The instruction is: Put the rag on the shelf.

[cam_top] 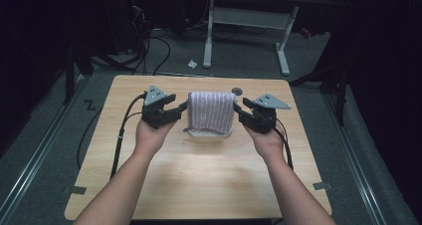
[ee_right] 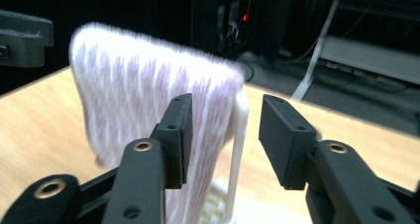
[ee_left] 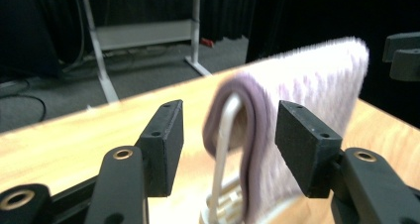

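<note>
Both claws wide apart — left claw (cam_top: 180,107) and right claw (cam_top: 240,110) flank the towel (cam_top: 211,111) on its rack (ee_right: 238,149); best to pinch cloth only — not the rack.

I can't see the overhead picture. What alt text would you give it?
A purple-and-white striped cloth hangs over a small white rack on a light wooden table. A person's two hands hold the black left claw and black right claw, both open, at either end of the cloth.
</note>
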`<act>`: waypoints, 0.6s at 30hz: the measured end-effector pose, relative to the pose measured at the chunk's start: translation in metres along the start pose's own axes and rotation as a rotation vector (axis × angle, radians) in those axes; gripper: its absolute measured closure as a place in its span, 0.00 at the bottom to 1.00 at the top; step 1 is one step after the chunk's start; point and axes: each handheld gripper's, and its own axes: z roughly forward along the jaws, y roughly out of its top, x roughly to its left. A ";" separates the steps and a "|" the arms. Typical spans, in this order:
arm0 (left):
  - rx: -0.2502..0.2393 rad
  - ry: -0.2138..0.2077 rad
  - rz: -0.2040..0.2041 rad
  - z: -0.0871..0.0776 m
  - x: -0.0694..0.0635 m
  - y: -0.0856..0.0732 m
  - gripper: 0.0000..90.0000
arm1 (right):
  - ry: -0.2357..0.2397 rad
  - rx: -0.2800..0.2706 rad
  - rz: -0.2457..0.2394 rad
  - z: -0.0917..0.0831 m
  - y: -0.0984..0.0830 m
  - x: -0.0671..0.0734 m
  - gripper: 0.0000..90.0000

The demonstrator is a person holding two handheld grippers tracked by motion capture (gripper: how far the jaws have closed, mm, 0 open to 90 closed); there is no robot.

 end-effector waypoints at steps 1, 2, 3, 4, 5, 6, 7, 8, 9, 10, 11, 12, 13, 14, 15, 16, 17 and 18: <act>0.011 -0.002 -0.001 0.001 0.000 -0.005 0.50 | 0.007 0.012 -0.009 0.001 -0.006 0.001 0.61; 0.030 -0.012 -0.012 0.002 0.000 -0.015 0.50 | 0.010 0.038 -0.010 0.002 -0.016 0.003 0.60; 0.030 -0.012 -0.012 0.002 0.000 -0.015 0.50 | 0.010 0.038 -0.010 0.002 -0.016 0.003 0.60; 0.058 -0.025 -0.015 0.003 -0.001 -0.029 0.50 | 0.019 0.055 -0.010 0.003 -0.027 0.004 0.60; 0.079 -0.029 -0.009 0.004 -0.002 -0.037 0.50 | 0.022 0.063 -0.007 0.004 -0.031 0.005 0.60; 0.079 -0.029 -0.009 0.004 -0.002 -0.037 0.50 | 0.023 0.069 -0.002 0.004 -0.038 0.005 0.60; 0.118 -0.037 0.005 0.003 -0.005 -0.053 0.50 | 0.028 0.086 -0.004 0.005 -0.044 0.005 0.60; 0.118 -0.037 0.005 0.003 -0.005 -0.053 0.50 | 0.026 0.093 -0.005 0.005 -0.050 0.006 0.60; 0.156 -0.060 -0.003 0.002 -0.006 -0.070 0.50 | 0.029 0.106 -0.001 0.005 -0.056 0.006 0.59; 0.156 -0.060 -0.003 0.002 -0.006 -0.070 0.50 | 0.036 0.112 0.003 0.005 -0.063 0.006 0.59; 0.175 -0.076 -0.009 0.000 -0.007 -0.077 0.50 | 0.038 0.129 0.006 0.005 -0.068 0.007 0.59; 0.200 -0.082 0.005 -0.002 -0.009 -0.086 0.50 | 0.038 0.129 0.006 0.005 -0.068 0.007 0.59; 0.224 -0.078 0.023 -0.005 -0.011 -0.093 0.50 | 0.039 0.151 0.008 0.004 -0.082 0.008 0.59; 0.262 -0.078 0.051 -0.011 -0.014 -0.104 0.49 | 0.041 0.152 0.011 0.002 -0.088 0.009 0.59; 0.262 -0.078 0.051 -0.011 -0.014 -0.104 0.49 | 0.043 0.157 0.019 0.000 -0.093 0.009 0.59; 0.306 -0.095 0.007 -0.024 -0.015 -0.117 0.49 | 0.041 0.163 0.030 -0.006 -0.102 0.011 0.57; 0.330 -0.112 -0.040 -0.034 -0.016 -0.122 0.49 | 0.032 0.165 0.024 -0.011 -0.107 0.013 0.56; 0.314 -0.121 -0.064 -0.048 -0.019 -0.129 0.49 | 0.018 0.157 0.021 -0.022 -0.117 0.016 0.55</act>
